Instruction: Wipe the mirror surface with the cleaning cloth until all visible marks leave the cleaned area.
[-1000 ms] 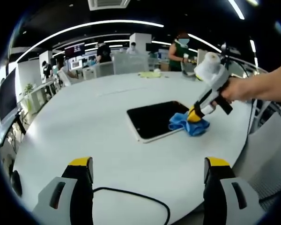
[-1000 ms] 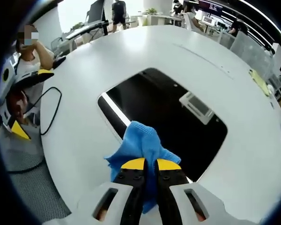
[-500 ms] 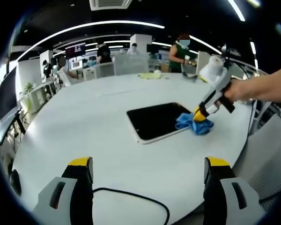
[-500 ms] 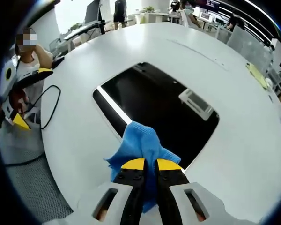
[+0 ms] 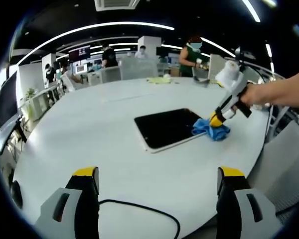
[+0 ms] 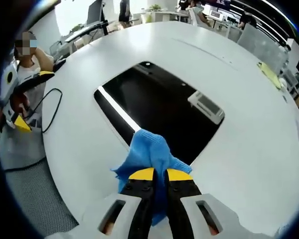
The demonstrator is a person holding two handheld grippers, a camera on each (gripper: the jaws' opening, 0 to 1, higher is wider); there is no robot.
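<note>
A dark rectangular mirror (image 5: 167, 127) with a white rim lies flat on the round white table (image 5: 99, 134). The blue cleaning cloth (image 5: 210, 129) rests at the mirror's right corner, and my right gripper (image 5: 217, 119) is shut on it, held by a person's hand. In the right gripper view the cloth (image 6: 148, 157) bunches just ahead of my shut right gripper (image 6: 160, 175) at the mirror's (image 6: 159, 107) near edge. My left gripper (image 5: 158, 174) stands open over the near part of the table, well short of the mirror, with nothing between its fingers.
A black cable (image 5: 139, 209) loops on the table between my left jaws. Yellow cloth (image 5: 160, 78) lies at the table's far side. Several people stand among desks beyond it. A person (image 6: 27, 59) sits at the table's edge in the right gripper view.
My right gripper has dragged the blue cloth off toward the mirror's right corner, uncovering more of the mirror. The left gripper has not moved.
</note>
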